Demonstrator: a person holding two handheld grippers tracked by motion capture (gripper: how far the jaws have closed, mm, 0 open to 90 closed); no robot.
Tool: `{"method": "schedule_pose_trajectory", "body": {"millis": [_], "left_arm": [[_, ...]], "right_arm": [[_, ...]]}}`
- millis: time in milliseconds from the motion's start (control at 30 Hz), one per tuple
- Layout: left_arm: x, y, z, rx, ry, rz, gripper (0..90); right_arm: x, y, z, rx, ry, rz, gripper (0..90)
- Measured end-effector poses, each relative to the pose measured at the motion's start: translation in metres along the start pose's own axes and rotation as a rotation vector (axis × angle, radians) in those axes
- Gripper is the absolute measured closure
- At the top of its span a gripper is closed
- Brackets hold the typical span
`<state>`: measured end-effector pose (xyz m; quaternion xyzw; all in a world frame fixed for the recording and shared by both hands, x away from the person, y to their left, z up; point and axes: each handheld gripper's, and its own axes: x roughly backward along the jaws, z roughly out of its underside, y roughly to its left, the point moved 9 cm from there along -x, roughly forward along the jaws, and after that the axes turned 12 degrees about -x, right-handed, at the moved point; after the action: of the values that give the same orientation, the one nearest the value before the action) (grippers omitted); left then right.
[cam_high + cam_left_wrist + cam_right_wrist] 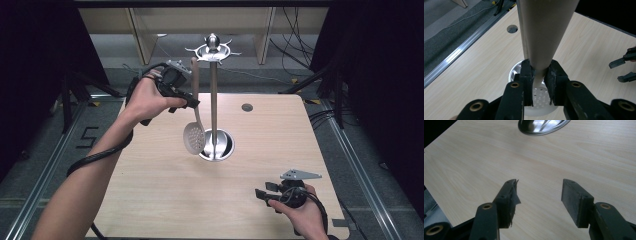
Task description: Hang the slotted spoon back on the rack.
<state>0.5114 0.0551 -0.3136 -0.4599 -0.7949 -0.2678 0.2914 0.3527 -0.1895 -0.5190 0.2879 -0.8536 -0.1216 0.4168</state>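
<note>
A pale wooden table [165,200] carries one metal utensil stand [214,100]. Left of its pole, the raised left gripper [192,102] is clamped on the handle of one beige slotted spoon [194,136], whose bowl hangs beside the base. The right gripper [263,196] rests low, nearer the person than the stand, jaws apart and empty. In the left gripper view the spoon's handle top is cut off.
</note>
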Motion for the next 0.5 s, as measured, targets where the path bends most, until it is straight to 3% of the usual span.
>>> {"method": "schedule_pose_trajectory", "body": {"millis": [500], "left_arm": [[-0.0036, -0.0021, -0.0012, 0.011, -0.008, -0.016, 75.4]], "right_arm": [[0.0002, -0.0003, -0.0001, 0.003, -0.002, 0.003, 46.7]]}}
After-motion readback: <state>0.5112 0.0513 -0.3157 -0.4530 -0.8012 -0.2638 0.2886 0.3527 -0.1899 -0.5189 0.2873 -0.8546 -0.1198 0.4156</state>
